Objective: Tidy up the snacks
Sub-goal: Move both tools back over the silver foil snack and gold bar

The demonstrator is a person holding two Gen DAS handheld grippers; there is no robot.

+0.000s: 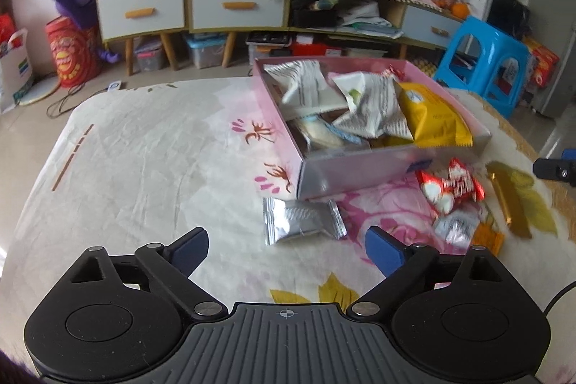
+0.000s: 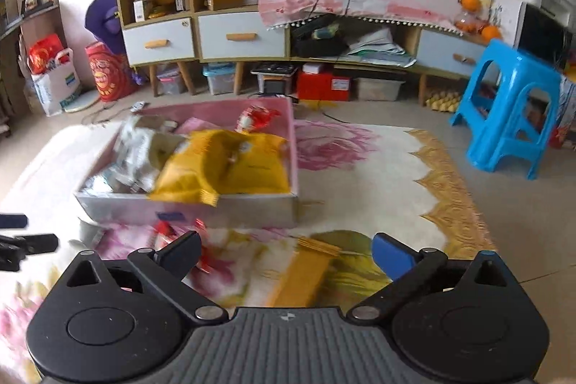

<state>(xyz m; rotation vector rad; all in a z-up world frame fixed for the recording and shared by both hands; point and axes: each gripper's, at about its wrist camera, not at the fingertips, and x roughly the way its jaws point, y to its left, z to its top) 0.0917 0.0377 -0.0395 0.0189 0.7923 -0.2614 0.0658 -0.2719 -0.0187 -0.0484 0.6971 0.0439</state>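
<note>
The left gripper (image 1: 286,249) is wide open and empty above a silver foil snack packet (image 1: 302,220). The right gripper (image 2: 286,258) is open too, over a long yellow wrapper (image 2: 306,270). Behind both stands the pink cardboard box (image 1: 363,173) full of snacks.

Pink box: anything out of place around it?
Yes. Several snacks lie outside the pink box on the cloth: a silver packet, red-and-white packets, a long gold packet. The yellow bag overhangs the box's front wall.
</note>
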